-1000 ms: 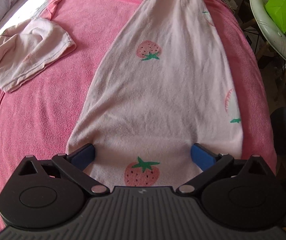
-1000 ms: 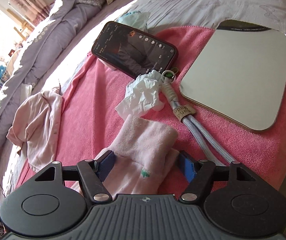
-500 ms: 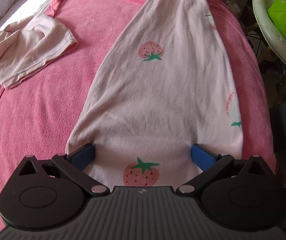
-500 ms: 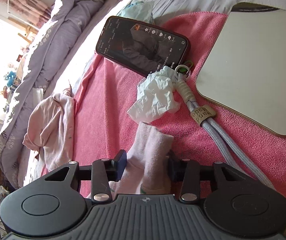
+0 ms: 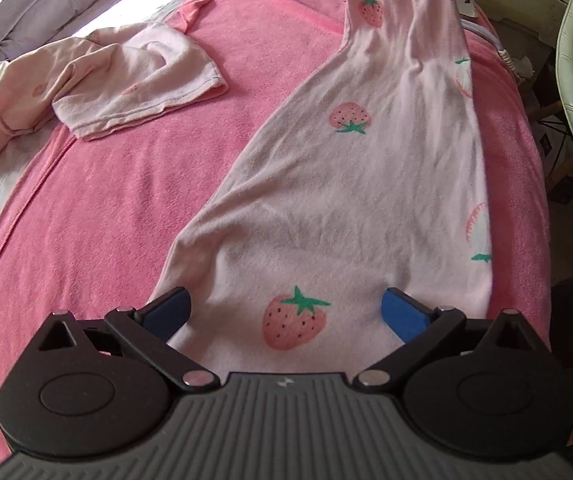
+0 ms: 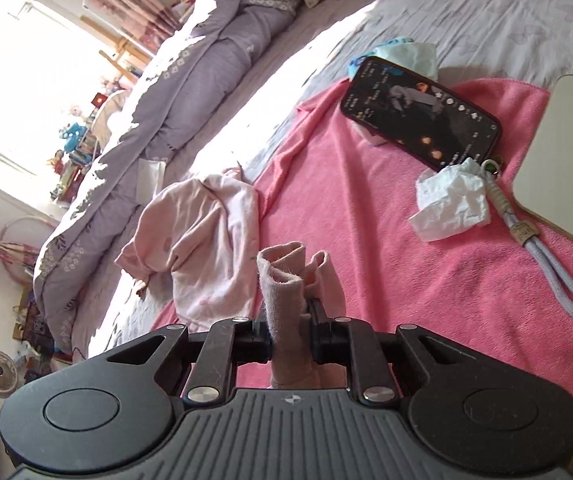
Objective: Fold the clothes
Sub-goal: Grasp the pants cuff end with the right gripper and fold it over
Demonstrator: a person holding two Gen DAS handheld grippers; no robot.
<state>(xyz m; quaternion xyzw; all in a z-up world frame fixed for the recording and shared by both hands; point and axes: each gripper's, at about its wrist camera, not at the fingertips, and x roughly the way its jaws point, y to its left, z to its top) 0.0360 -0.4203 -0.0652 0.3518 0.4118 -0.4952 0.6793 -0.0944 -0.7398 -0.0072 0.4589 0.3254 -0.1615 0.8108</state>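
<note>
A: Lifted since a second ago, the cuff (image 6: 286, 280) of the pink trousers (image 5: 350, 184) now stands bunched above the pink towel (image 6: 386, 248) where before it lay flat on it. What holds it?

B: The right claw (image 6: 289, 340). Its jaws are closing, much narrower than a second ago, and the black pads already press the cloth from both sides.

A: And the rest of the trousers?

B: They stretch away from the left claw (image 5: 286, 308) across the towel (image 5: 126, 208), pale pink with strawberry prints, the far leg rising off the bed toward the top of the left view. The waist end lies between the left claw's blue pads, which stand wide apart and do not press it.

A: What lies around them?

B: A second pink garment (image 5: 126, 80), crumpled, sits well apart to the left on the towel's edge; the right view shows it (image 6: 202, 236) too. Beyond the cuff lie a crumpled white tissue (image 6: 450, 200), a phone (image 6: 418, 112) with a lit screen touching the tissue, and a grey cord (image 6: 558, 276) beside a pale board (image 6: 566, 152). A lilac duvet (image 6: 190, 92) runs along the far side of the bed.
</note>
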